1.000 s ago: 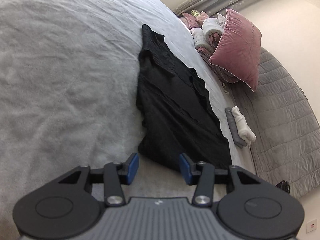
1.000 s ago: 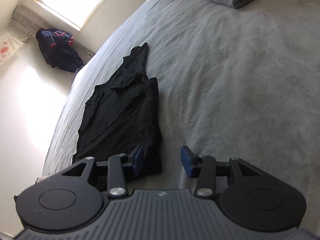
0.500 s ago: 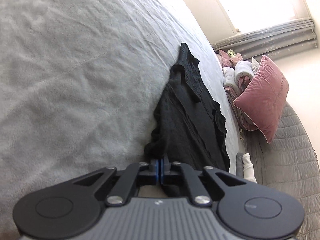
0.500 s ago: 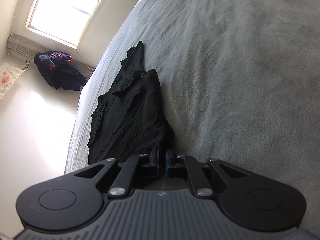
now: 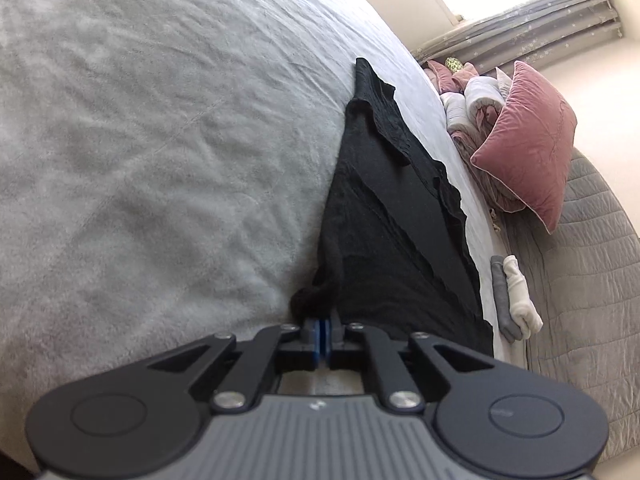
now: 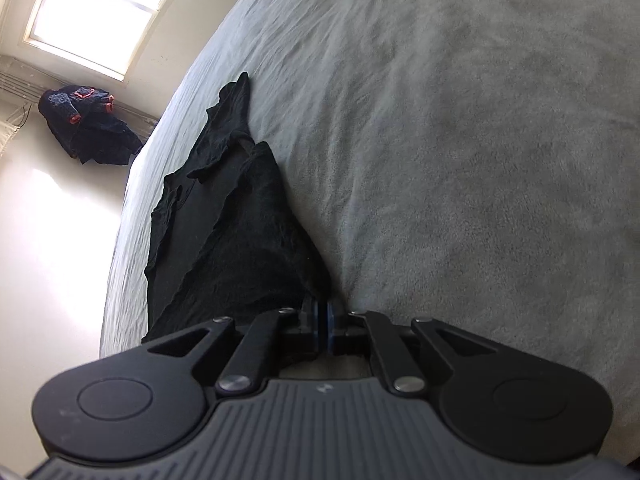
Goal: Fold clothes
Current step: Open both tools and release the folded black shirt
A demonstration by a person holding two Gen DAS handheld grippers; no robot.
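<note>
Black garment [image 5: 384, 216] wrinkled, stretched along grey bed [image 5: 140, 140]; left gripper [image 5: 325, 334], right gripper [image 6: 323, 330] pinching hem corners.

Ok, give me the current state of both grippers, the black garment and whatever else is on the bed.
Left gripper: shut on the black garment's near corner.
Right gripper: shut on the other near corner.
Black garment: spread lengthwise on the grey bed cover, partly folded, wrinkled.
Pink velvet pillow: propped upright.
Grey and white folded items: stacked at the bed edge.

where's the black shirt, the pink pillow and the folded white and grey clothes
black shirt [image 5: 400, 248], left wrist view, middle of its body
pink pillow [image 5: 528, 140], left wrist view, its front face
folded white and grey clothes [image 5: 518, 296], left wrist view, white piece
</note>
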